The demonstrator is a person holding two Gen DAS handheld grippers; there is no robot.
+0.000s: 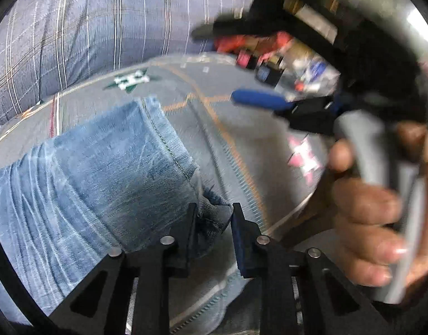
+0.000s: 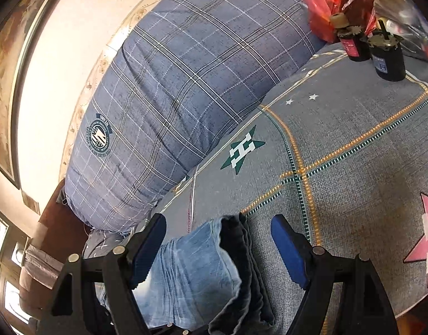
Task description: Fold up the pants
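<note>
Light blue denim pants (image 1: 102, 173) lie on a grey bedsheet (image 1: 241, 128). In the left wrist view my left gripper (image 1: 214, 208) is shut on a bunched corner of the leg hem, and the denim fills the narrow gap between its pads. In the right wrist view my right gripper (image 2: 219, 220) stands wide open over the stacked leg ends of the pants (image 2: 202, 262). The cloth lies between its blue pads (image 2: 286, 248) without touching them. The same gripper shows in the left view at upper right, where a hand (image 1: 364, 217) holds its grey handle.
A large blue plaid pillow (image 2: 180, 83) lies along the wall side of the bed. At the far corner a red plastic bag (image 2: 325, 5) sits behind two small dark motor-like cylinders (image 2: 387, 58). A pink star (image 2: 426, 240) and a green one (image 2: 243, 150) mark the bedsheet (image 2: 353, 167).
</note>
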